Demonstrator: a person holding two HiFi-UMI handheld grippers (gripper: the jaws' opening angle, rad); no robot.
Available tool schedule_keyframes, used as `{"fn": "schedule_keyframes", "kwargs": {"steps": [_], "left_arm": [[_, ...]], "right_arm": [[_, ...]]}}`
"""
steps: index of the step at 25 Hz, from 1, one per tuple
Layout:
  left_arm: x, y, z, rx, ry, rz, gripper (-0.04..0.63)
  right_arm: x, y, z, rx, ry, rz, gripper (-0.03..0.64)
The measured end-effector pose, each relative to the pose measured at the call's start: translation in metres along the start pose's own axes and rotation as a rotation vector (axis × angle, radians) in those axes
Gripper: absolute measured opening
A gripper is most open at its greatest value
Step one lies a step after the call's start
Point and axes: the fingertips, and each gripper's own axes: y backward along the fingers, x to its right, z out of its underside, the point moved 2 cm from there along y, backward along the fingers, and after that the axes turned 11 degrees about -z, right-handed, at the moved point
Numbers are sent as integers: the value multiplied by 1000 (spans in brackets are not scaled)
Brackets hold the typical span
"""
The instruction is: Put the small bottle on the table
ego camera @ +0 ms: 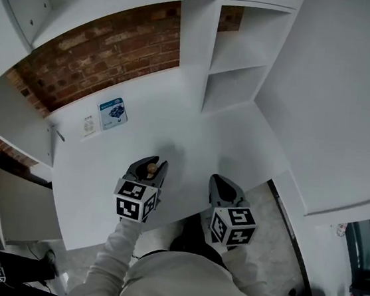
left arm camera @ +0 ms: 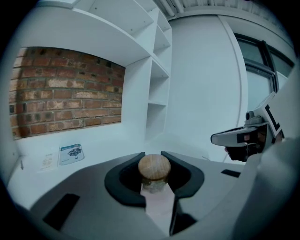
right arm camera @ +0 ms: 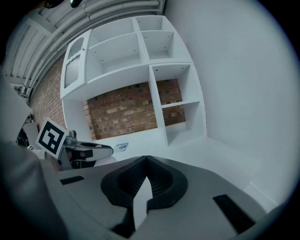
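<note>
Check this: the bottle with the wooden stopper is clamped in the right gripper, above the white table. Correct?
Wrong gripper. The bottle is clamped in the left gripper, above the white table. The left gripper view shows it between that gripper's jaws. The right gripper is shut with nothing in it.

The grey left tongs [left arm camera: 153, 154] hide the body of the small wooden-stoppered bottle [left arm camera: 153, 168]; print on the blue-and-white leaflet [ego camera: 113, 113] is too small to read.

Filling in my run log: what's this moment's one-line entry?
left gripper: shut on small bottle, wooden stopper up | right gripper: shut, empty | both over white table, near edge | bottle not yet released
</note>
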Motion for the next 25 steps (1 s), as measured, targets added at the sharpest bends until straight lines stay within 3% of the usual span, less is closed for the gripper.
{"fn": "schedule_keyframes", "kwargs": {"steps": [25], "left_arm": [[-22,-171,-25,-69,-71,-36,115]], "right_arm": [[92,-58,-14,-77,-53,-10,28]]}}
